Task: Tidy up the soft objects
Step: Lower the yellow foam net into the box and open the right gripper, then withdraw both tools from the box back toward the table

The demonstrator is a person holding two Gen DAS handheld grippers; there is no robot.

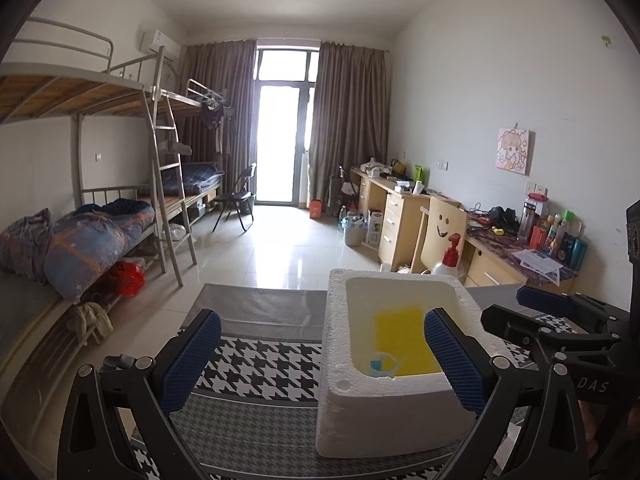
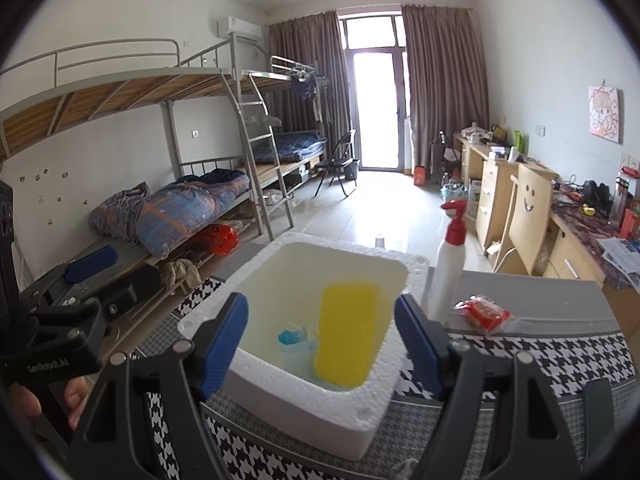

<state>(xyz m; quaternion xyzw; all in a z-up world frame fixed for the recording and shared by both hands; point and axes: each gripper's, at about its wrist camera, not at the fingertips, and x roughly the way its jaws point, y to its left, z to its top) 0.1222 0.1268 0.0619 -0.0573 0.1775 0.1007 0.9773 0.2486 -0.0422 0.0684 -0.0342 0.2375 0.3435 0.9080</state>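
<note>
A white foam box (image 1: 360, 412) (image 2: 288, 396) stands on the houndstooth table cloth (image 1: 260, 364). Flat on its floor lies a yellow sponge (image 1: 404, 340) (image 2: 348, 332), with a small blue-and-clear packet (image 1: 382, 364) (image 2: 294, 340) beside it. My right gripper (image 2: 320, 344) hovers over the box's near rim, open, with nothing between its pads. My left gripper (image 1: 322, 360) is open too and empty; its left finger (image 1: 192, 360) is beside the box, and its right finger overlaps the box opening. A red packet (image 2: 484, 312) lies on the table right of the box.
A white pump bottle with a red top (image 2: 450, 264) stands just behind the box's right corner. A hand (image 2: 76, 396) holds the left gripper's handle. Bunk beds (image 1: 100, 240) line the left wall; desks and a chair (image 1: 440, 232) line the right.
</note>
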